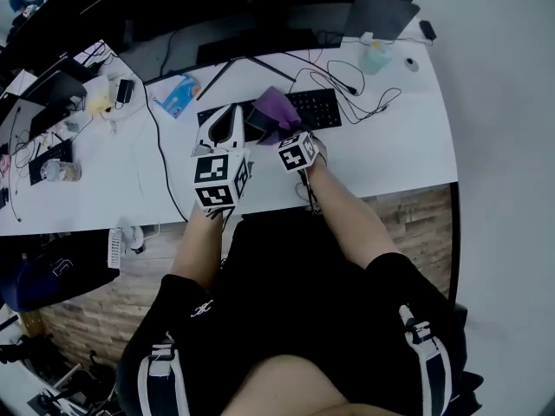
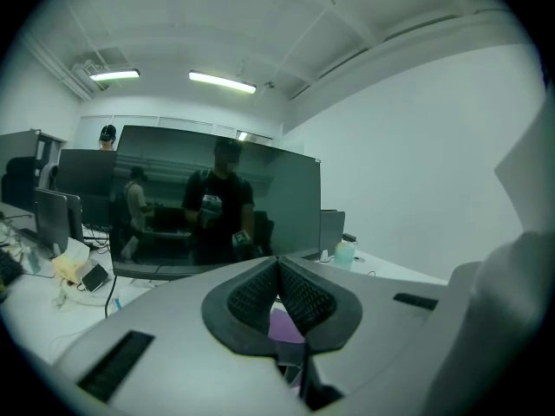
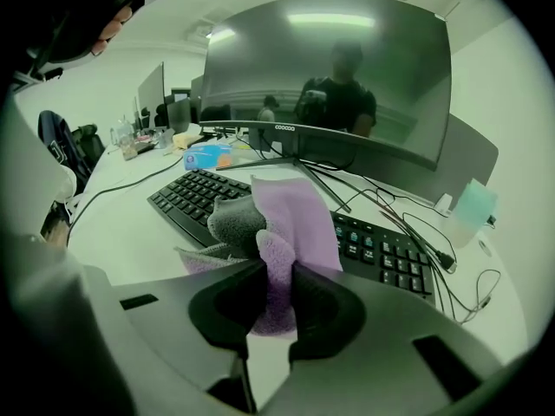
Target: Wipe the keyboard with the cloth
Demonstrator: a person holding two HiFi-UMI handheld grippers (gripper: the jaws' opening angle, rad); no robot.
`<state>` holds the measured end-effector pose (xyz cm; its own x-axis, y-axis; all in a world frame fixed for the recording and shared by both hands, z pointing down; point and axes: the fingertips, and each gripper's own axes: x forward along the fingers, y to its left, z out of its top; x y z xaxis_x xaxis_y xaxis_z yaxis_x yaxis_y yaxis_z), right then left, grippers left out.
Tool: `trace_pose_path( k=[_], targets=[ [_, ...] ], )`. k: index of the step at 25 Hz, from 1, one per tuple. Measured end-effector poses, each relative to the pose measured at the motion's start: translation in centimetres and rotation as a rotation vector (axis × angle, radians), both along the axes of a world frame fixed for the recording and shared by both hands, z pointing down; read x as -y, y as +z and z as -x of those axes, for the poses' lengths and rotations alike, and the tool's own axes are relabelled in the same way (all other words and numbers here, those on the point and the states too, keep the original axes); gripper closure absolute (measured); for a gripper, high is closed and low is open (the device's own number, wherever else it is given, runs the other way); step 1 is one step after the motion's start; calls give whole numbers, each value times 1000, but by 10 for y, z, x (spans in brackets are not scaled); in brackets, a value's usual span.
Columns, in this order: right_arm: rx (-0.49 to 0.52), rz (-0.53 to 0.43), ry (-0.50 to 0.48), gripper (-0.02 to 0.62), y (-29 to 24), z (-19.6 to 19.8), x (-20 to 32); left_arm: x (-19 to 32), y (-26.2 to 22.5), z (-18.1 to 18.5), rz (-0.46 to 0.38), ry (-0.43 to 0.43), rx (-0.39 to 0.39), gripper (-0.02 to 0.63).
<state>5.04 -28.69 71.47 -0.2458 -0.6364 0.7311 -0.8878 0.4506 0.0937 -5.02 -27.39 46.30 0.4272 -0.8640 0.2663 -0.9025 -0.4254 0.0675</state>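
Observation:
A black keyboard (image 1: 316, 108) lies on the white desk (image 1: 390, 159) in front of the monitor. A purple cloth (image 1: 276, 111) is bunched over its left half. My right gripper (image 1: 284, 131) is shut on the cloth; in the right gripper view the cloth (image 3: 295, 215) rises in a fold from between the pads of my right gripper (image 3: 276, 297), above the keyboard (image 3: 381, 250). My left gripper (image 1: 232, 118) is just left of the cloth, pointing toward the monitor. In its own view my left gripper (image 2: 277, 271) is shut, pads touching, with a sliver of purple cloth (image 2: 286, 326) behind them.
A large dark monitor (image 1: 243, 7) on a splayed stand is behind the keyboard. Cables (image 1: 355, 85) loop at the keyboard's right, near a pale bottle (image 1: 375, 57). A blue packet (image 1: 178, 94) lies to the left. More screens and clutter fill the far left.

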Motion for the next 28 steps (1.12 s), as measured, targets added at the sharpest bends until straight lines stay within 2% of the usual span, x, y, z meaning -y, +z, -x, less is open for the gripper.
trace_pose_path(
  k=[15, 28],
  targets=[
    [9, -6, -7, 506, -1, -86, 2, -1, 0, -75, -12, -27, 4, 595],
    [16, -37, 2, 506, -1, -141, 8, 1, 9, -110, -7, -64, 5, 595]
  ],
)
